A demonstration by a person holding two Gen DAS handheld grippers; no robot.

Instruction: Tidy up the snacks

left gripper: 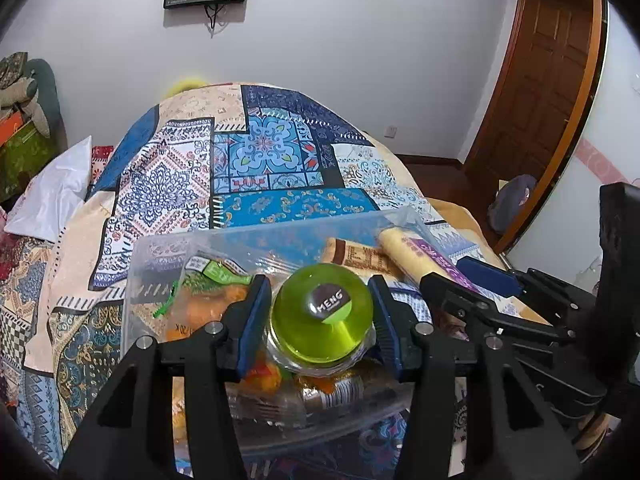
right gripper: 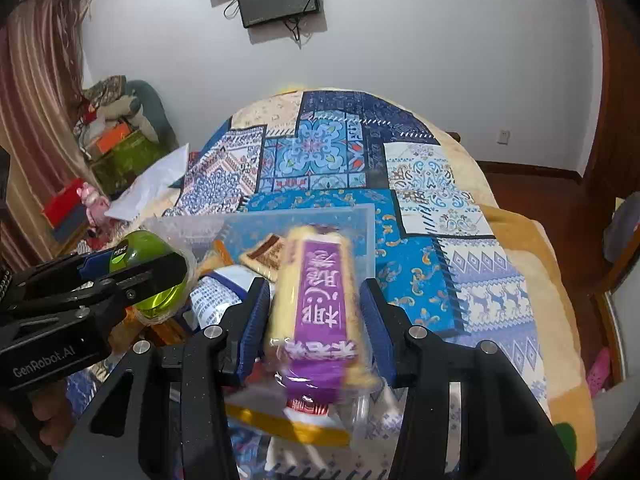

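Currently the green-lidded jar (left gripper: 322, 316) sits between your left gripper's (left gripper: 320, 320) blue pads (left gripper: 256, 320), over the clear plastic bin (left gripper: 160, 252). The pads lie close beside the lid on both sides; whether they press on it cannot be told from the left wrist view. From the right wrist view the same jar (right gripper: 154, 276) shows at the left edge, partly covered by the left gripper's black finger (right gripper: 132, 280).

Your right gripper (right gripper: 316, 320) frames the yellow snack pack with the purple label (right gripper: 320, 300). A gap is visible between the pack and the right-hand pad (right gripper: 376, 328), so the jaws stand apart and the pack is not clamped. The pack is blurred and lies lengthwise over the bin, above other packets.

Inside the bin you also see a brown-and-cream wafer pack (left gripper: 360, 258) and an orange snack bag (left gripper: 200, 300). The bin rests on the patterned patchwork bedcover (right gripper: 420, 184).
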